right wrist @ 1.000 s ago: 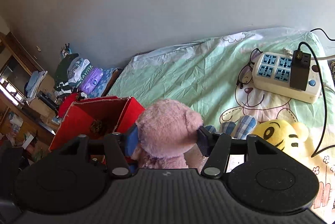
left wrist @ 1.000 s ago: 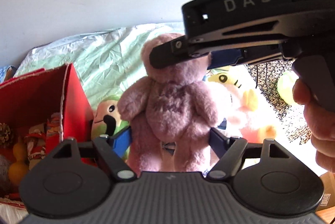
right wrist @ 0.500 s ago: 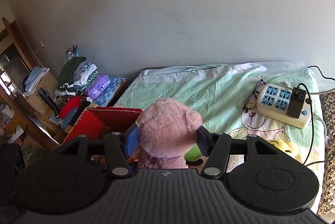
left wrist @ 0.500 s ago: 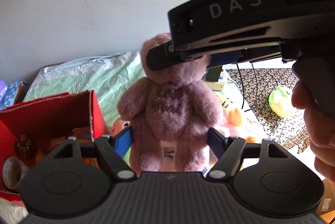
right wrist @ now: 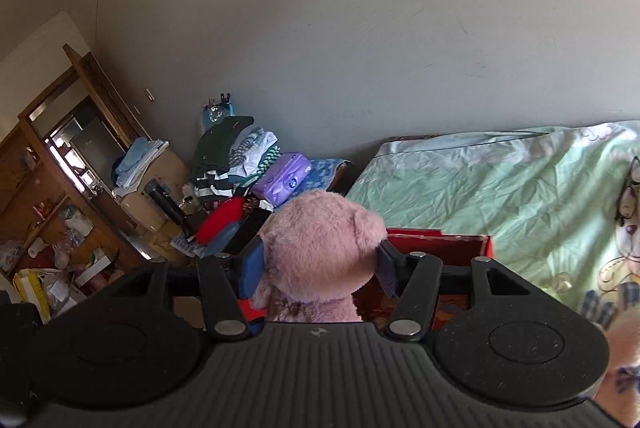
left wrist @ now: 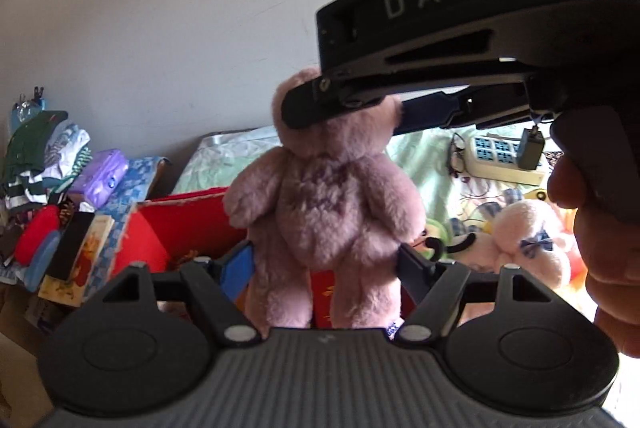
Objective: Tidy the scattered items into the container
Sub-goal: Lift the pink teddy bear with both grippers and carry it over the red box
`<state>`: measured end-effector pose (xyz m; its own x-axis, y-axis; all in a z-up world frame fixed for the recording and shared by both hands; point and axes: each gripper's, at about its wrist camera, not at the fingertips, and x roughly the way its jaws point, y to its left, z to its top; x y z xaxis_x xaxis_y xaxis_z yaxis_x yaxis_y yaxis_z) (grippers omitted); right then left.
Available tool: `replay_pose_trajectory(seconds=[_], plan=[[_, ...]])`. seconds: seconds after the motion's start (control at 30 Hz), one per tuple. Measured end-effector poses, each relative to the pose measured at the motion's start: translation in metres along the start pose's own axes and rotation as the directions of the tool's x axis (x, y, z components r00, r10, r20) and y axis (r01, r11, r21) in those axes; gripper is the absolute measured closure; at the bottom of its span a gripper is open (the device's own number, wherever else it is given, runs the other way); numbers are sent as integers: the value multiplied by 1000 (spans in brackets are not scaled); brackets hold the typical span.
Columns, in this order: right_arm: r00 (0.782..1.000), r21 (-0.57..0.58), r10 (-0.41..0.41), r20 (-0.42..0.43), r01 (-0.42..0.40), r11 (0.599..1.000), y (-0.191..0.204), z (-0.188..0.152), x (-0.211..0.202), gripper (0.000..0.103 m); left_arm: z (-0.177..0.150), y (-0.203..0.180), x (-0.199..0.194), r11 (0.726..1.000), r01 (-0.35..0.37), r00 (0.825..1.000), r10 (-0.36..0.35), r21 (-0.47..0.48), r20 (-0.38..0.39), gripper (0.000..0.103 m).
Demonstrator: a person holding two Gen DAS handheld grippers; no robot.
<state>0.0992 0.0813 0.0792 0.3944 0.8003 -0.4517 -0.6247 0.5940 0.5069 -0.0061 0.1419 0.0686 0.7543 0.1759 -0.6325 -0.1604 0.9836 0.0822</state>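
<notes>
The fluffy pink plush teddy bear (left wrist: 328, 196), head clenched by the right gripper (right wrist: 318, 268) and legs by the left gripper (left wrist: 326, 268), has been carried from above the bed to over the red cardboard box (left wrist: 188, 224) beyond both jaws.

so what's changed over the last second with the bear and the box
The bear has been carried sideways off the bed toward the red box, which now sits directly behind and below it; a second ago the box was off to the left. Nothing was let go: the right hand-held gripper still clamps its head and the left hand-held gripper still brackets its legs. The bear stays upright.
</notes>
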Motion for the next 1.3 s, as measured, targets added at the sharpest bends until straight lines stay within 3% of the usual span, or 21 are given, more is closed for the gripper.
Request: replay_pose_trajectory(seconds=[0.33, 0.6, 0.8, 1.03, 1.2, 1.3], plan=[[992, 114, 11, -125, 3, 993, 21, -15, 122, 44, -19, 117, 51, 1000, 2, 989, -4, -18, -147, 28], [970, 145, -33, -241, 69, 987, 22, -29, 170, 44, -35, 155, 84, 998, 65, 972, -67, -17, -225, 32], [962, 249, -29, -270, 99, 964, 5, -35, 186, 44, -36, 161, 80, 994, 111, 974, -106, 15, -198, 28], [935, 253, -57, -350, 153, 955, 0, -38, 205, 43, -38, 178, 63, 978, 208, 966, -206, -4, -158, 29], [917, 221, -86, -390, 184, 958, 2, -45, 217, 43, -31, 188, 57, 982, 186, 975, -186, -11, -123, 30], [914, 225, -90, -396, 191, 955, 1, -44, 220, 39, -27, 196, 59, 978, 201, 971, -206, -53, -124, 31]])
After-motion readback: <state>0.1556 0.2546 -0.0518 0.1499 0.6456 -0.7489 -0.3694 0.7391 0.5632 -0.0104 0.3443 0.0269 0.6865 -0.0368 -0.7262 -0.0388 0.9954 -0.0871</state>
